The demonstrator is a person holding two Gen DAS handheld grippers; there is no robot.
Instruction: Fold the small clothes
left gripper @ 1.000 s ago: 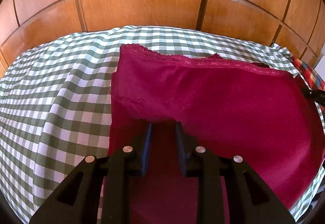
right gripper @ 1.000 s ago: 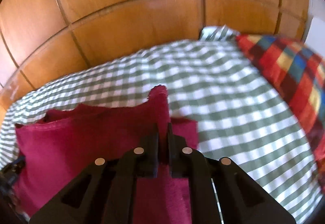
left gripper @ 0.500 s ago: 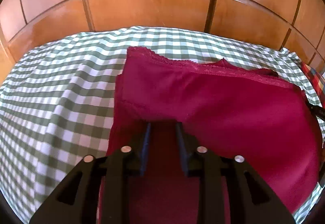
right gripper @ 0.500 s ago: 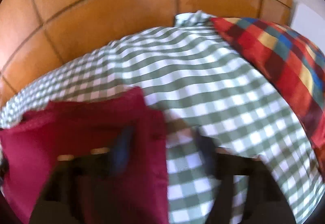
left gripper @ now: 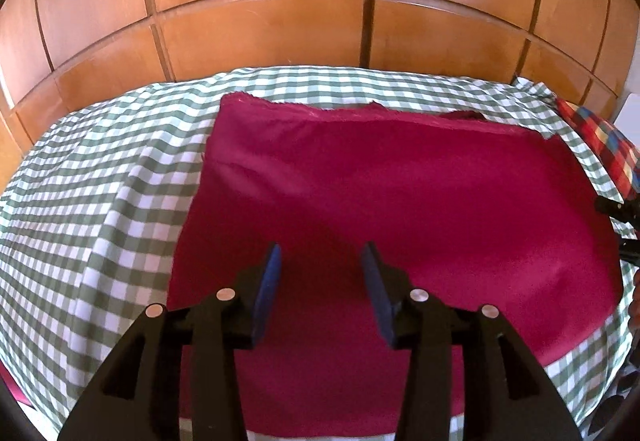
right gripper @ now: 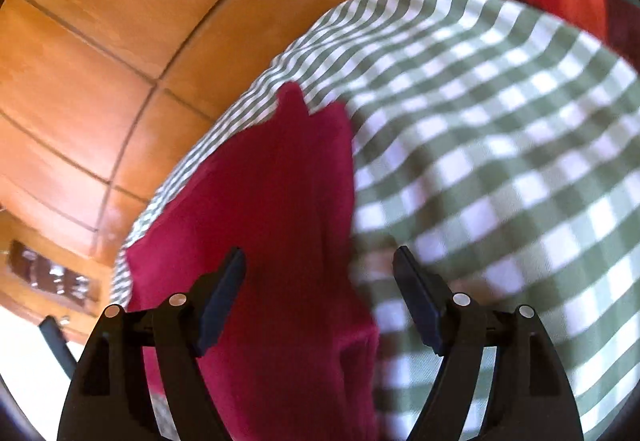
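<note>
- The left gripper point(left gripper: 320, 265) points down at a dark red garment point(left gripper: 400, 201). Its two black fingers with blue pads are partly spread and are opening at this moment. Nothing is pinched between the pads; the red cloth lies below the gap.
- The garment lies flat on a green and white checked cloth point(left gripper: 100, 201) and spreads ahead of the left gripper and off to its right. Its far edge, ahead of the gripper, has a thin lacy trim.
- Beyond the checked cloth rises a glossy panelled wooden board point(left gripper: 280, 29).
- Far to the right of the left gripper, a red, blue and yellow checked pillow point(left gripper: 600, 137) lies at the cloth's edge.
- The right gripper point(right gripper: 318, 265) stands wide open and grips nothing. This view is tilted and somewhat blurred.
- In the right wrist view, the garment's right-hand edge runs under the gap between the fingers: red cloth lies under the left finger and bare checked cloth under the right finger.
- The pillow appears ahead of the right gripper and to its right.
</note>
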